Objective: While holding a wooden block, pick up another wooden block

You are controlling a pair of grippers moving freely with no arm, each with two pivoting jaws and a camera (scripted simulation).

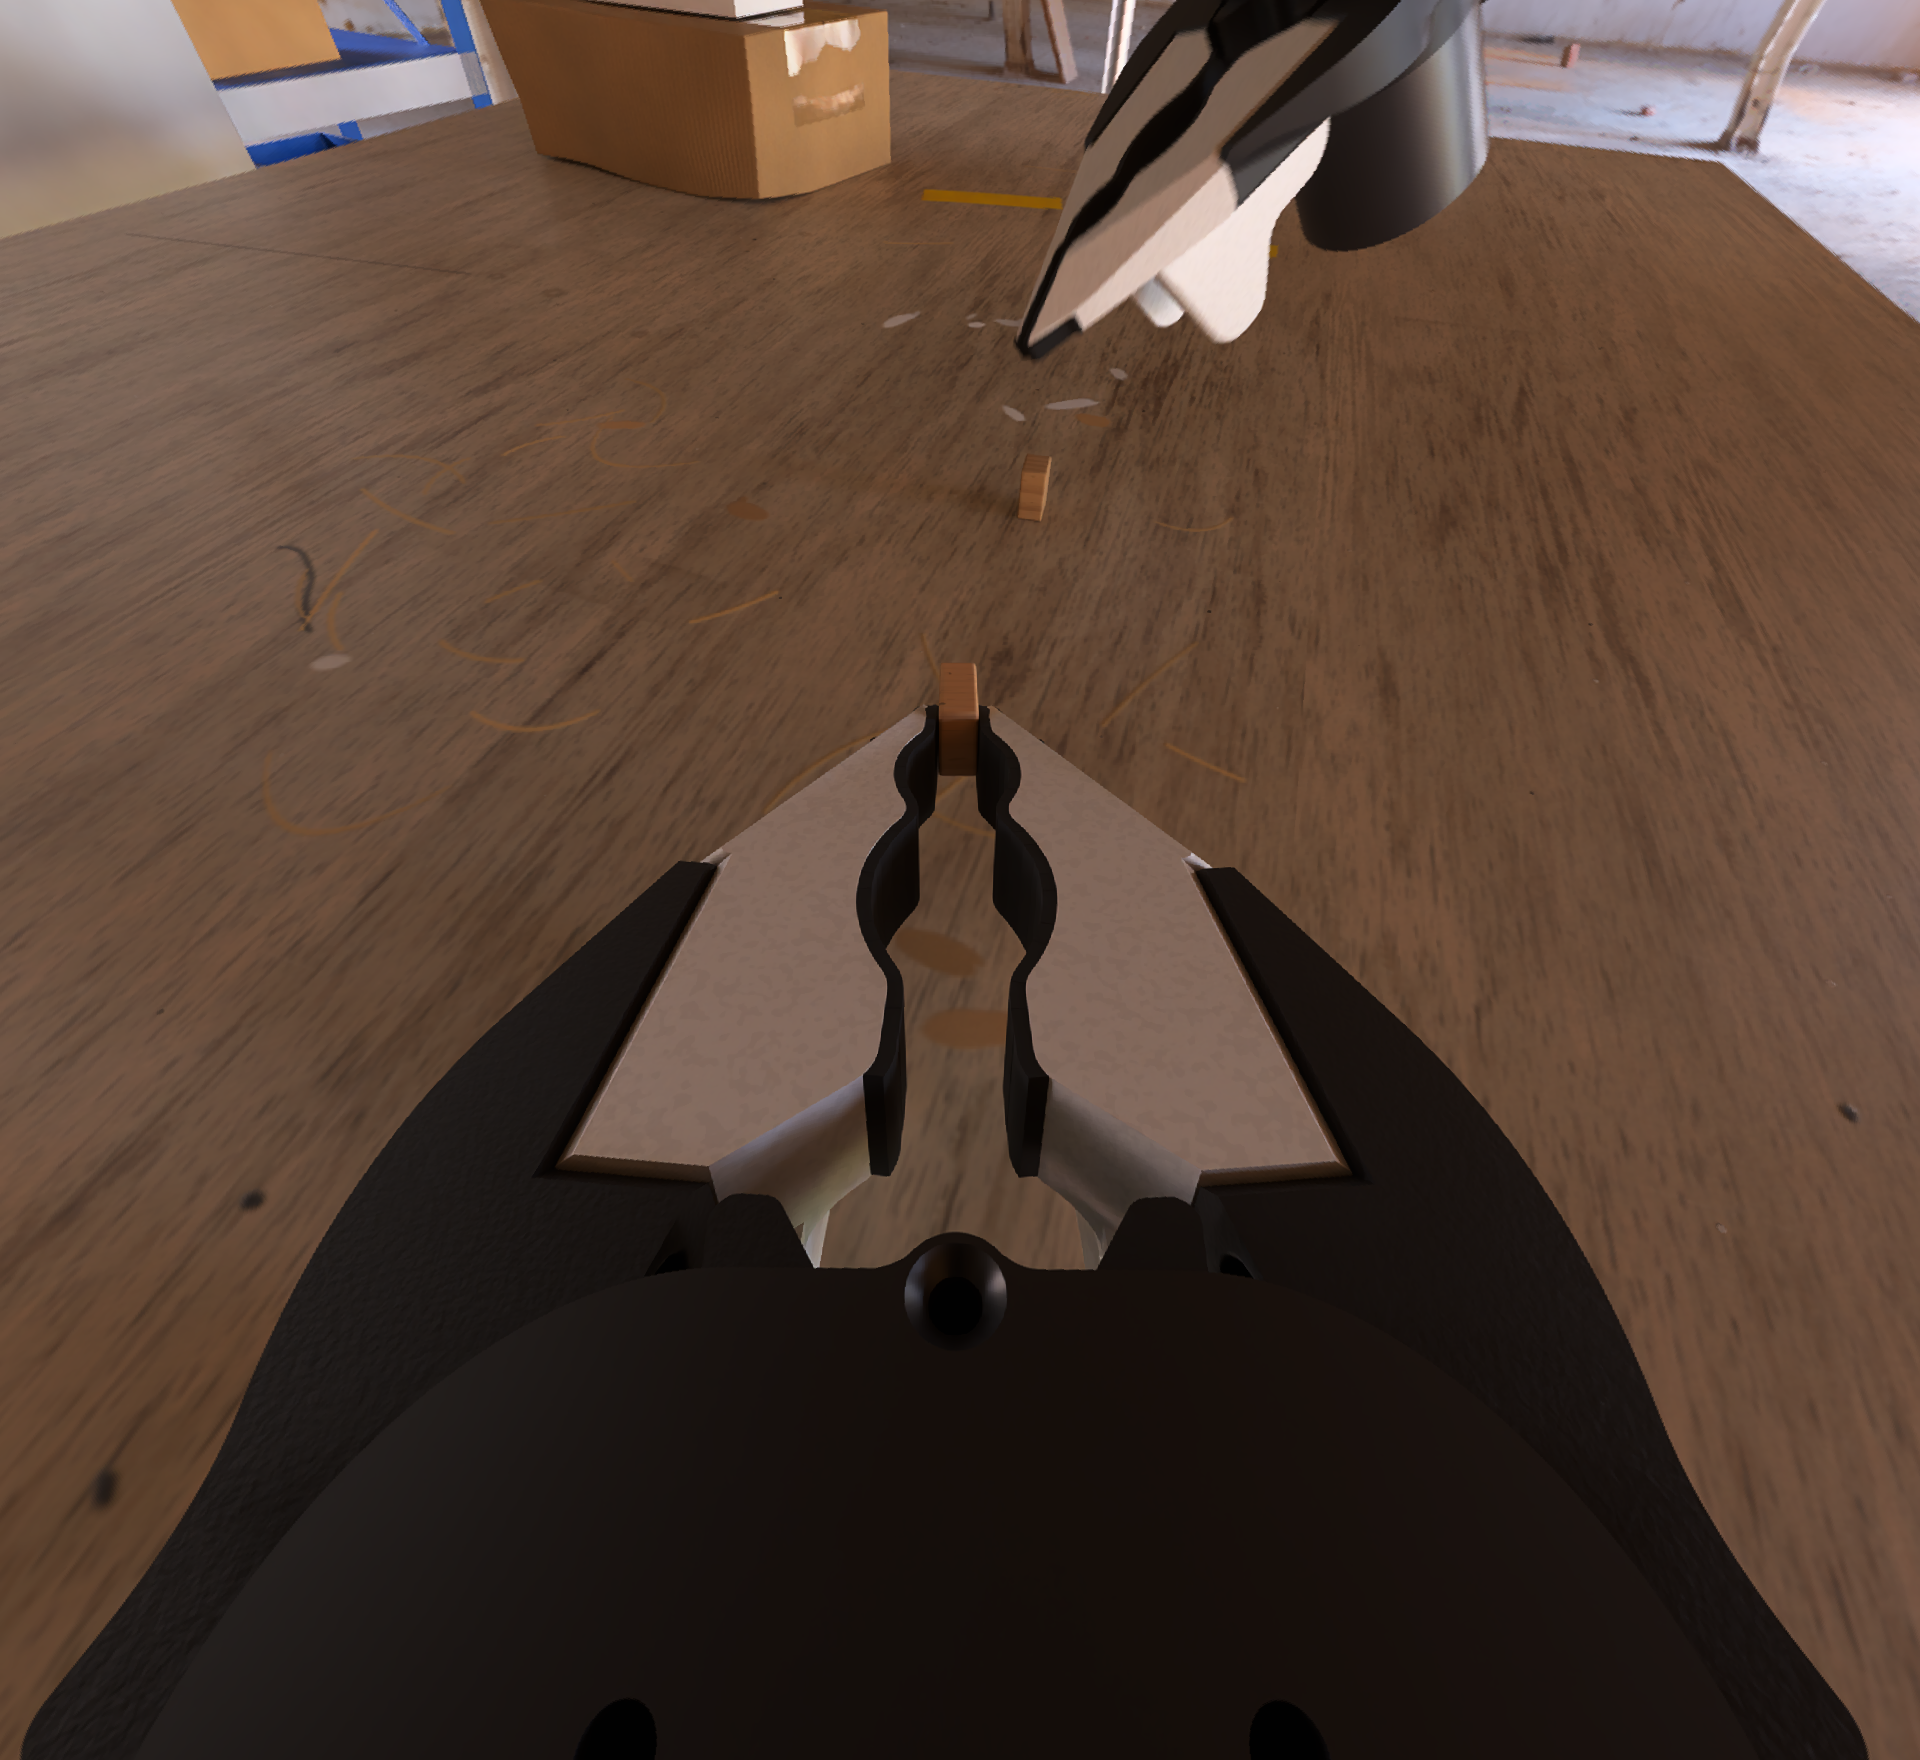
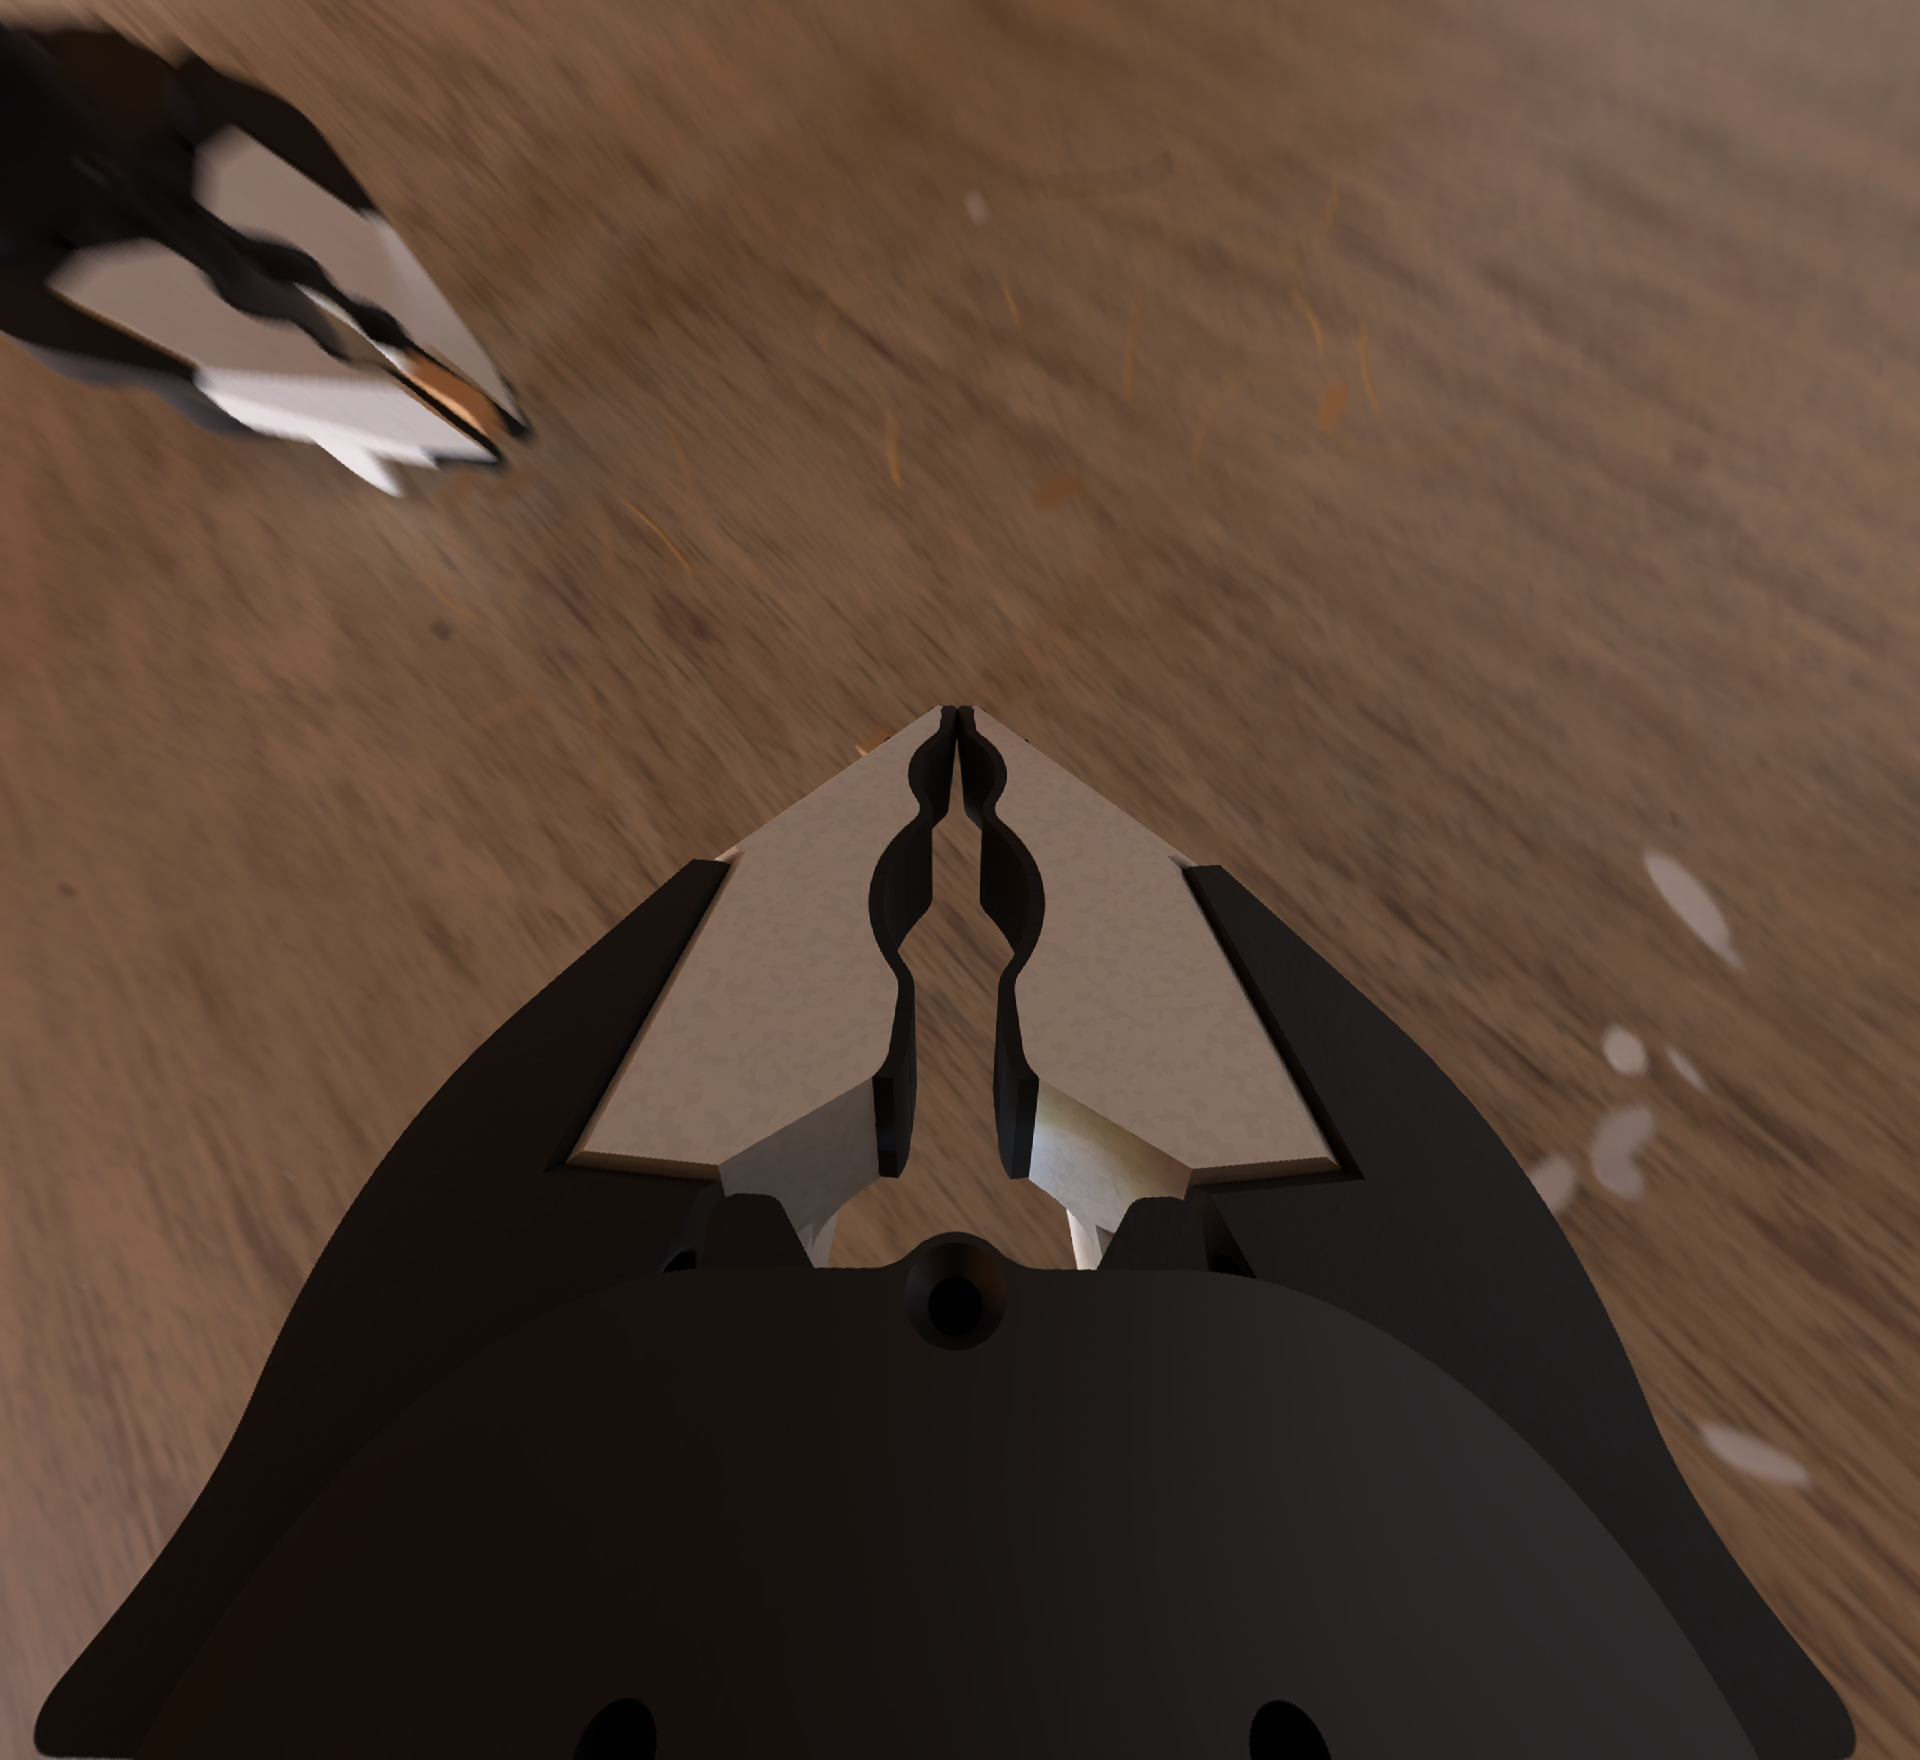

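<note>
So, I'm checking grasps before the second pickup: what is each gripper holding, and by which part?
The left gripper pinches a small tan wooden block by its two side faces, at the fingertips. The right gripper is shut on nothing.

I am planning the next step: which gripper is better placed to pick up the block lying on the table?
Right. The right gripper hangs empty and shut just beyond the loose block; the left gripper already grips a block.

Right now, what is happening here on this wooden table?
The left tool is shut on a small wooden block, pinched at its tips above the table. A second wooden block stands free on the table farther ahead. The right tool hangs above that area, closed and empty, not touching the block.
</note>
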